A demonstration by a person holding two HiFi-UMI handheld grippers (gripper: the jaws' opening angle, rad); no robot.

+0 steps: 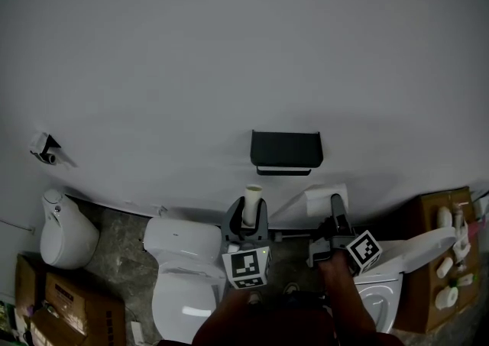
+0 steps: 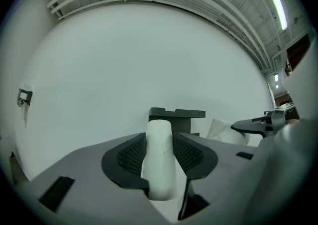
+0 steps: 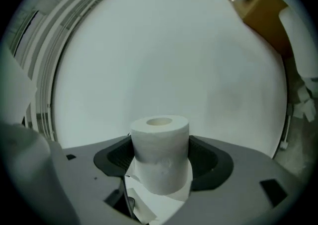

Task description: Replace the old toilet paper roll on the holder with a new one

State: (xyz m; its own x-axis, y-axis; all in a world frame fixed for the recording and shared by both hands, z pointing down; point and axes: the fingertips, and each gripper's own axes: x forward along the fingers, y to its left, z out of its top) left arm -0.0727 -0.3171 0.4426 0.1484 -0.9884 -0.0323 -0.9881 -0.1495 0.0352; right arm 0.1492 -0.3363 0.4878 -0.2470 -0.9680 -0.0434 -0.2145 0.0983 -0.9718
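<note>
Clamping tube [image 2: 159, 169], probably cardboard, left gripper [image 2: 159, 138]; holder [image 2: 185, 114] partly hidden behind.

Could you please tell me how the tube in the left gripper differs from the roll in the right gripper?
The tube is a slim bare core; the roll is thick with wound paper. The tube's side is plain, while the roll trails a loose sheet below. Both are pale and clamped by their sides, the tube in the left gripper, the roll in the right gripper.
</note>
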